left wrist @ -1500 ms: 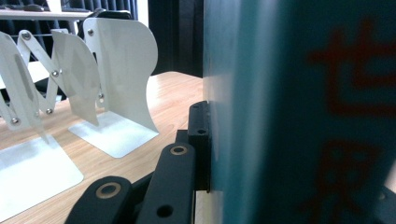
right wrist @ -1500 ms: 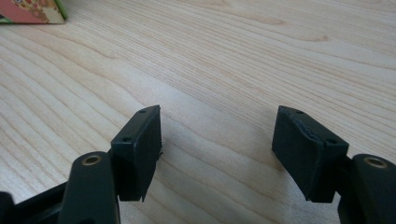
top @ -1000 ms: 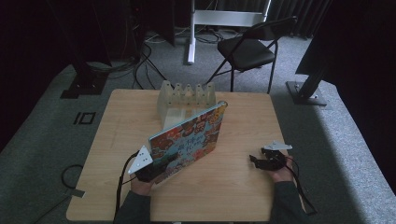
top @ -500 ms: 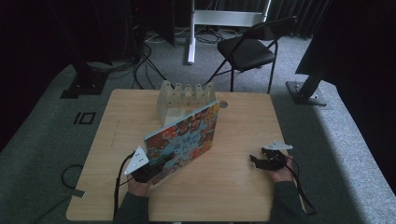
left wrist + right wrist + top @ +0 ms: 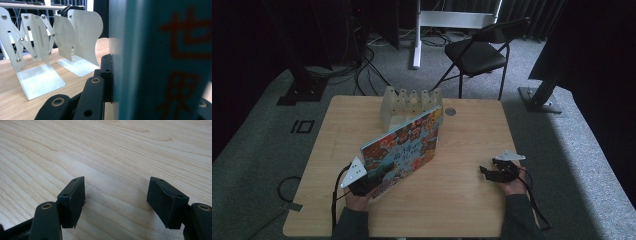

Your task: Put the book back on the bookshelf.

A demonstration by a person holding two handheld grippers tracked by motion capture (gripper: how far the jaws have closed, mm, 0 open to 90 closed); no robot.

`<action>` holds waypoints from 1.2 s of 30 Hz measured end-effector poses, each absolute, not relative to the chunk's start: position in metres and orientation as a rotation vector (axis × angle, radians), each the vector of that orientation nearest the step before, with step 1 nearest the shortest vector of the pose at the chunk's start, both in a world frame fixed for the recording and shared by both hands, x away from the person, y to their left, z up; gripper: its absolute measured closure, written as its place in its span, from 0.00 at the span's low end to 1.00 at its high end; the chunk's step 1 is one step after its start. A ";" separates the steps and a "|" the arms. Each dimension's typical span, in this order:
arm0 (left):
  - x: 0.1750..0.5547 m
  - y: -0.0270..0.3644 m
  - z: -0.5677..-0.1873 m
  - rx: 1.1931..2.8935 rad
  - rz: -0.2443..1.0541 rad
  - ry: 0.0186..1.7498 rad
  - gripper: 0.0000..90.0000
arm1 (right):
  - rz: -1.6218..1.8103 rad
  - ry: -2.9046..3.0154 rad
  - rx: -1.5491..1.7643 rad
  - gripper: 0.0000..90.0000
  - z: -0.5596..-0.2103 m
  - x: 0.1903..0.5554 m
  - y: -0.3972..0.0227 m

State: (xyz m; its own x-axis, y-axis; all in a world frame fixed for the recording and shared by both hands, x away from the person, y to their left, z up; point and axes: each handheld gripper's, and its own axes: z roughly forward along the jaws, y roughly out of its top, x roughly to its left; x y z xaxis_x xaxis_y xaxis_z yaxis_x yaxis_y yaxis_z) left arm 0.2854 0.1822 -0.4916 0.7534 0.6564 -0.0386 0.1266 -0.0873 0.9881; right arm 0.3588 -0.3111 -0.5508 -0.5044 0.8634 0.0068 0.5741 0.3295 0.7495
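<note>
Nearest the person, the left gripper (image 5: 362, 182) had its jaws clamped on the spine end of the book (image 5: 404, 147), and in the left gripper view the teal spine (image 5: 155, 60) stood right against the inner face of the left-hand jaw. The book reached out from those jaws, tilted up off the table (image 5: 462, 200), its far corner up at the rack (image 5: 409, 102). Off to the side, well apart from the book, the right gripper (image 5: 492, 172) rested low on the wood, jaws standing wide with nothing but bare tabletop (image 5: 112, 150) between them.

I judged this the carrying step: book lifted and being brought toward the rack, not yet slotted. Ahead of the left jaws, the white dividers (image 5: 82, 32) fanned out in a row with gaps between.

The next move, I reckoned, called for standing the book upright, lining its lower edge with one gap and easing it in without nudging a divider. The idle right gripper could steady the rack if needed.
</note>
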 end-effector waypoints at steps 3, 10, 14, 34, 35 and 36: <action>0.285 0.184 -0.491 1.624 0.499 0.643 0.90 | 1.001 2.206 1.270 0.34 -0.551 0.359 -0.311; 0.284 0.188 -0.492 1.615 0.511 0.660 0.90 | 1.001 2.206 1.271 0.34 -0.551 0.359 -0.311; 0.283 0.191 -0.492 1.613 0.518 0.666 0.90 | 1.001 2.206 1.271 0.34 -0.551 0.359 -0.311; 0.282 0.201 -0.491 1.598 0.551 0.707 0.90 | 1.001 2.206 1.270 0.34 -0.551 0.359 -0.311; 0.282 0.201 -0.491 1.598 0.551 0.707 0.90 | 1.001 2.206 1.270 0.34 -0.551 0.359 -0.311; 0.282 0.202 -0.491 1.595 0.552 0.711 0.90 | 1.001 2.206 1.270 0.34 -0.551 0.359 -0.311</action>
